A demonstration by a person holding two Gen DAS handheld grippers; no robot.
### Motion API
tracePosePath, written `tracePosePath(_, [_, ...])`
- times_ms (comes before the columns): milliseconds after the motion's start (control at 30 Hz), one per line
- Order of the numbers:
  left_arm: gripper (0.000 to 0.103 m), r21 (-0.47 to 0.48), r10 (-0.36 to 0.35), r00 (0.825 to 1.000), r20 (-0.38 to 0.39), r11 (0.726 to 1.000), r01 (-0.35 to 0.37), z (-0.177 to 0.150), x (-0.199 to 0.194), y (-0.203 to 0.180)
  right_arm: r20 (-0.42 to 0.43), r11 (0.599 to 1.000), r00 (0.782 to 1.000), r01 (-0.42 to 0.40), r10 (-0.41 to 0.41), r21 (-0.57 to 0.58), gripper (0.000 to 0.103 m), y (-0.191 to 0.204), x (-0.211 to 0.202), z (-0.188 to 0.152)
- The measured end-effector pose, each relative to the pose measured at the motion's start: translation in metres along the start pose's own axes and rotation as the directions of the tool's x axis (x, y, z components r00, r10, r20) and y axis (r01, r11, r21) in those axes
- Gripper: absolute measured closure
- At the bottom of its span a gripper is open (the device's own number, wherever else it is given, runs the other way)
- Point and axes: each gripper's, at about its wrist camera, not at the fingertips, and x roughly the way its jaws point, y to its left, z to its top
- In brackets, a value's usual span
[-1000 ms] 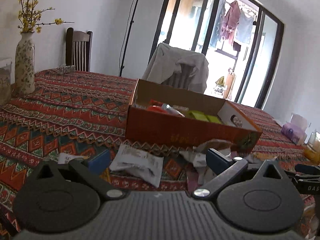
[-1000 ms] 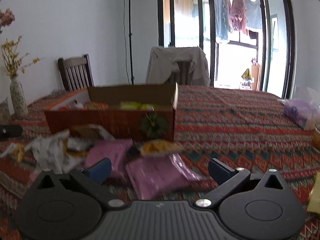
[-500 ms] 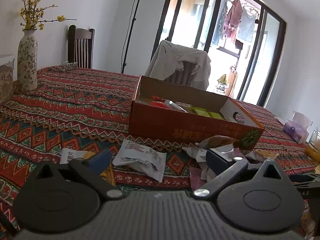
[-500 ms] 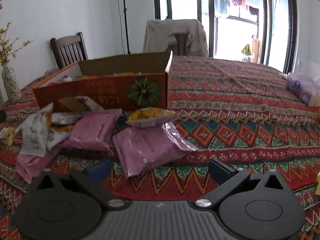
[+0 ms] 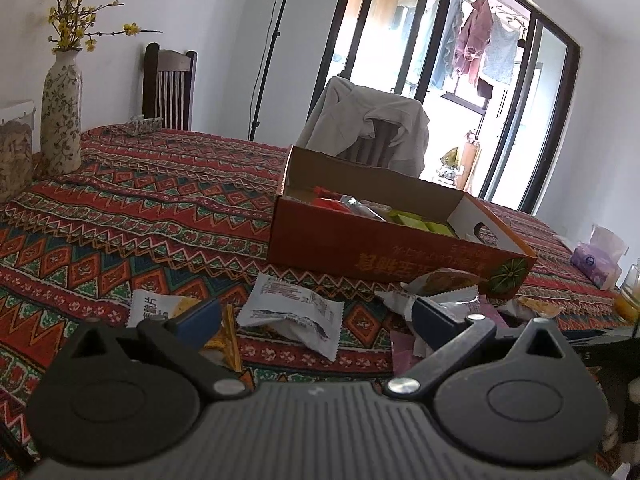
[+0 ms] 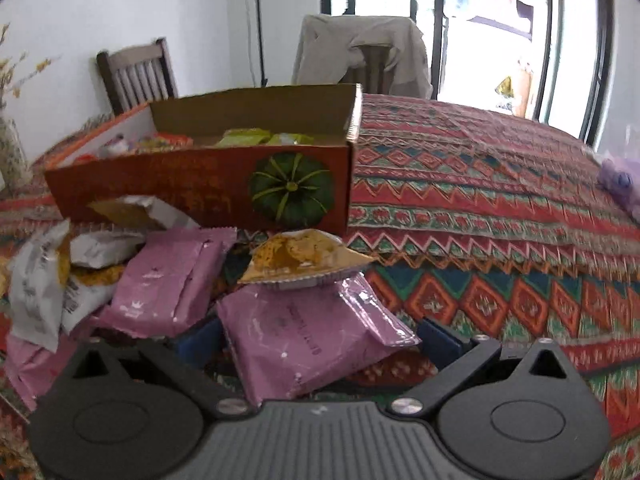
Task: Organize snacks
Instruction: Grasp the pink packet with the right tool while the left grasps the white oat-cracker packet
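Observation:
An open orange cardboard box (image 5: 372, 248) (image 6: 200, 188) with several snacks inside stands on the patterned tablecloth. Loose snack packets lie in front of it. My left gripper (image 5: 316, 316) is open above a white packet (image 5: 292, 310); another white and orange packet (image 5: 160, 308) lies by its left finger. My right gripper (image 6: 316, 336) is open, its fingers on either side of a pink packet (image 6: 308, 340). A yellow packet (image 6: 300, 256) rests on that pink one. A second pink packet (image 6: 168, 280) and white packets (image 6: 40, 292) lie to the left.
A floral vase (image 5: 62, 112) and a jar (image 5: 14, 156) stand at the table's far left. Two chairs (image 5: 170, 84) stand behind the table, one draped with a jacket (image 5: 368, 120). A purple tissue pack (image 5: 596, 260) and a glass (image 5: 630, 292) sit at the right.
My right gripper has moved forward and down, so the pink packet now lies between its open fingers. My left gripper has risen and pulled back slightly; more table shows.

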Motion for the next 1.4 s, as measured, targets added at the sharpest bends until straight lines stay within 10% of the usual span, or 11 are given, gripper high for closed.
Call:
tracePosePath(267, [0.000, -0.007, 0.002, 1.000, -0.005, 1.000, -0.002, -0.001, 0.000, 0.000, 0.025, 0.999, 0.999, -0.026, 0.027, -0.026, 0.000, -0.001, 0.004, 0.000])
tracePosePath(767, [0.000, -0.014, 0.007, 1.000, -0.015, 1.000, -0.007, -0.002, 0.000, 0.000, 0.115, 0.998, 0.992, -0.037, 0.042, -0.048, 0.038, 0.006, -0.023, -0.020])
tracePosePath(1400, [0.000, -0.032, 0.093, 0.995, -0.026, 0.995, -0.094, 0.001, -0.007, 0.015, 0.345, 0.999, 0.938, -0.042, 0.028, 0.034, 0.043, 0.004, -0.078, -0.025])
